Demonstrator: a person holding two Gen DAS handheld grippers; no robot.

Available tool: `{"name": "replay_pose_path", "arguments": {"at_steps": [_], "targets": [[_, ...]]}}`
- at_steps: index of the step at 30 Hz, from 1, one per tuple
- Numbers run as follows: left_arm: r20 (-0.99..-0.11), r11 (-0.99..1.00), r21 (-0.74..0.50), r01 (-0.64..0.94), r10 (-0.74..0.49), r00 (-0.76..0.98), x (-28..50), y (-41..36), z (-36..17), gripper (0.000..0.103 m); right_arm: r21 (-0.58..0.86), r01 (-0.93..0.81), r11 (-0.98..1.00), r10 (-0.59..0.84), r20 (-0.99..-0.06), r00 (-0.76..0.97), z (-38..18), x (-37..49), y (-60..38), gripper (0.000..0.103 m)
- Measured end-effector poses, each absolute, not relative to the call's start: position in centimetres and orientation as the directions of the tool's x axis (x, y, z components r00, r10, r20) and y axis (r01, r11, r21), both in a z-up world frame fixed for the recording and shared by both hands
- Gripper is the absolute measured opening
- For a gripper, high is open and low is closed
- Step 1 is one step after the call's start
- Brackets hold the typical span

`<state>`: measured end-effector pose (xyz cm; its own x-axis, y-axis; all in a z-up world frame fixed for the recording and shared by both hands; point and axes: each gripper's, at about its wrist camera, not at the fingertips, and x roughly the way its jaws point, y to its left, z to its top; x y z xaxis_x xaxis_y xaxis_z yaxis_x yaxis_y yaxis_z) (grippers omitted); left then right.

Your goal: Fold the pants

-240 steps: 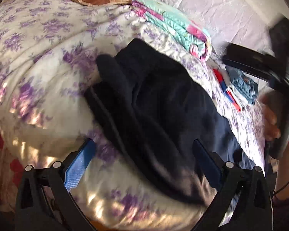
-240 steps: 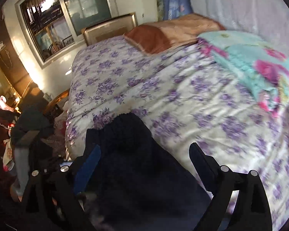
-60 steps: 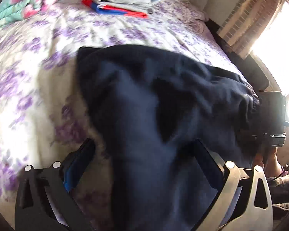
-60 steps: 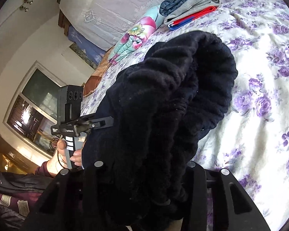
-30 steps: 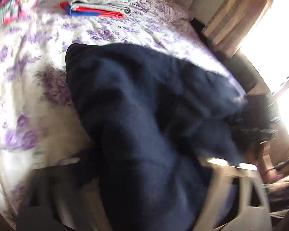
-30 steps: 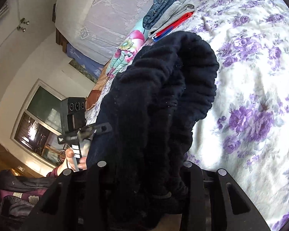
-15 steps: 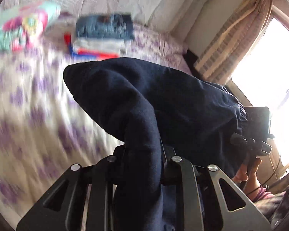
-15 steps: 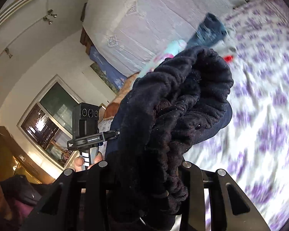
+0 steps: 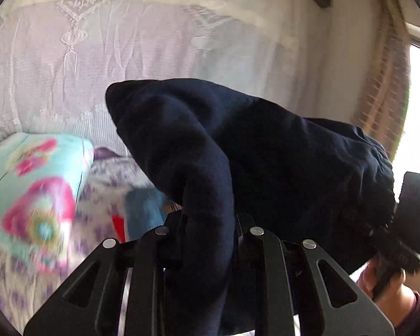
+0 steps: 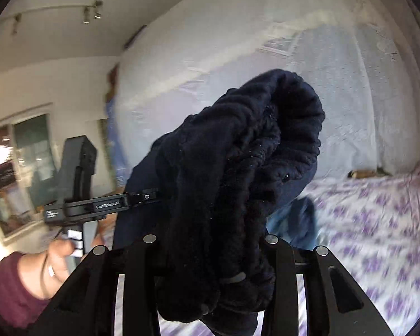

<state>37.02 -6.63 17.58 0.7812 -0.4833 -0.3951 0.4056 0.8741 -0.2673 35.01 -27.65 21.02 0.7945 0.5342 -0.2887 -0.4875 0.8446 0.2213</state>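
Observation:
The dark navy pants [image 9: 266,151] hang bunched in the air above the bed, stretched between both grippers. My left gripper [image 9: 207,224] is shut on a thick roll of the fabric, which hides its fingertips. In the right wrist view the ribbed waistband end of the pants [image 10: 254,168] is pinched by my right gripper [image 10: 210,240], shut on it, and cloth droops below the jaws. The left gripper [image 10: 142,197] shows there at the left, held by a hand [image 10: 56,263] in a maroon sleeve. The right gripper's body [image 9: 414,210] sits at the right edge of the left view.
Below lies the bed with a purple-flowered sheet [image 10: 378,224]. A turquoise floral blanket roll [image 9: 33,190] and a blurred stack of folded clothes [image 9: 142,210] rest near the white lace wall cover [image 9: 154,56]. A curtain [image 9: 383,84] and bright window stand at the right.
Both grippers have risen and tilted up, lifting the pants off the bed. The left gripper went from open over the fabric to shut on it. The right grip stayed the same.

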Motion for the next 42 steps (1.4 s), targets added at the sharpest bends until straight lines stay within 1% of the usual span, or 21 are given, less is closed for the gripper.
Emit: {"name": "replay_pose_path", "arguments": {"at_steps": [2, 3, 4, 5, 6, 7, 8, 10, 11, 12, 13, 16, 18, 19, 20, 22, 24, 28, 31, 35, 42], "targets": [[-0.395, 0.879, -0.307, 0.365, -0.467, 0.792, 43.3, -6.9, 15.0, 0.02, 0.192, -0.432, 0.881, 0.472, -0.307, 0.827, 19.2, 39.9, -27.1, 0.038], [-0.396, 0.886, -0.31, 0.345, -0.45, 0.8, 45.2, -6.7, 14.0, 0.021, 0.141, -0.386, 0.912, 0.411, -0.321, 0.853, 17.6, 42.7, -26.5, 0.043], [-0.428, 0.911, -0.283, 0.3, -0.4, 0.81, 48.6, -7.5, 11.5, 0.025, 0.086, -0.344, 0.935, 0.353, -0.331, 0.875, 16.4, 44.9, -26.1, 0.049], [-0.478, 0.938, -0.24, 0.25, -0.339, 0.81, 50.7, -8.0, 9.7, 0.038, 0.005, -0.282, 0.959, 0.266, -0.355, 0.896, 14.1, 47.5, -25.3, 0.068], [-0.543, 0.967, -0.181, 0.181, -0.251, 0.801, 52.5, -8.4, 7.7, 0.044, -0.142, -0.187, 0.972, 0.111, -0.422, 0.9, 11.1, 50.4, -23.9, 0.069], [-0.611, 0.989, -0.113, 0.097, -0.146, 0.778, 54.3, -8.6, 5.9, 0.042, -0.257, -0.11, 0.96, -0.019, -0.452, 0.892, 9.0, 52.0, -23.0, 0.069], [-0.639, 0.993, -0.106, 0.045, -0.103, 0.762, 55.3, -8.0, 4.7, 0.042, -0.299, -0.074, 0.951, -0.071, -0.446, 0.892, 7.9, 52.7, -22.8, 0.069], [-0.621, 0.978, -0.2, 0.053, -0.168, 0.765, 55.2, -5.9, 4.8, 0.045, -0.181, -0.015, 0.983, -0.049, -0.34, 0.939, 9.1, 51.4, -24.5, 0.074], [-0.596, 0.972, -0.233, 0.04, -0.176, 0.784, 54.8, -4.2, 5.7, 0.049, -0.123, 0.008, 0.992, -0.043, -0.281, 0.959, 10.2, 50.3, -25.5, 0.088], [-0.582, 0.97, -0.241, 0.011, -0.154, 0.799, 54.6, -3.0, 6.6, 0.054, -0.104, 0.043, 0.994, -0.065, -0.218, 0.974, 11.5, 49.3, -26.0, 0.096], [-0.569, 0.969, -0.246, -0.032, -0.118, 0.814, 53.8, -1.1, 7.8, 0.056, -0.113, 0.053, 0.992, -0.074, -0.195, 0.978, 12.4, 48.6, -26.1, 0.096], [-0.528, 0.954, -0.297, -0.04, -0.129, 0.839, 50.7, 2.1, 9.9, 0.058, -0.092, 0.025, 0.995, -0.044, -0.218, 0.975, 15.4, 45.8, -26.5, 0.096], [-0.517, 0.958, -0.285, -0.007, -0.148, 0.843, 46.6, 2.4, 11.3, 0.077, -0.034, -0.014, 0.999, 0.006, -0.242, 0.97, 17.0, 42.5, -27.1, 0.099], [-0.515, 0.965, -0.262, 0.008, -0.147, 0.845, 44.1, 2.2, 11.7, 0.094, -0.016, -0.031, 0.999, 0.025, -0.279, 0.96, 17.4, 40.4, -27.4, 0.099], [-0.506, 0.974, -0.225, 0.031, -0.144, 0.85, 40.7, 1.7, 12.1, 0.098, 0.003, -0.052, 0.999, 0.051, -0.309, 0.95, 17.4, 38.6, -27.7, 0.099], [-0.503, 0.983, -0.164, 0.081, -0.154, 0.85, 35.0, 0.6, 12.1, 0.098, 0.04, -0.124, 0.991, 0.13, -0.373, 0.919, 17.2, 33.4, -28.0, 0.099], [-0.521, 0.989, -0.089, 0.119, -0.148, 0.841, 27.9, -1.0, 11.1, 0.098, 0.041, -0.114, 0.993, 0.121, -0.449, 0.885, 16.0, 27.9, -28.1, 0.099], [-0.546, 0.984, -0.022, 0.176, -0.159, 0.823, 17.3, -3.4, 8.8, 0.098, 0.042, -0.089, 0.995, 0.097, -0.523, 0.847, 13.2, 18.0, -27.8, 0.099], [-0.524, 0.981, 0.031, 0.191, -0.147, 0.839, 9.8, -4.6, 7.9, 0.098, 0.007, -0.14, 0.99, 0.123, -0.517, 0.847, 11.3, 10.8, -26.1, 0.099], [-0.471, 0.99, 0.03, 0.136, -0.106, 0.876, 2.6, -4.3, 7.4, 0.098, -0.036, -0.115, 0.993, 0.086, -0.462, 0.883, 10.4, 4.0, -25.5, 0.099], [-0.534, 0.998, 0.059, 0.027, 0.008, 0.846, 0.0, -3.0, 5.6, 0.099, -0.029, -0.075, 0.997, 0.054, -0.456, 0.888, 11.0, 0.6, -26.5, 0.099]]}}
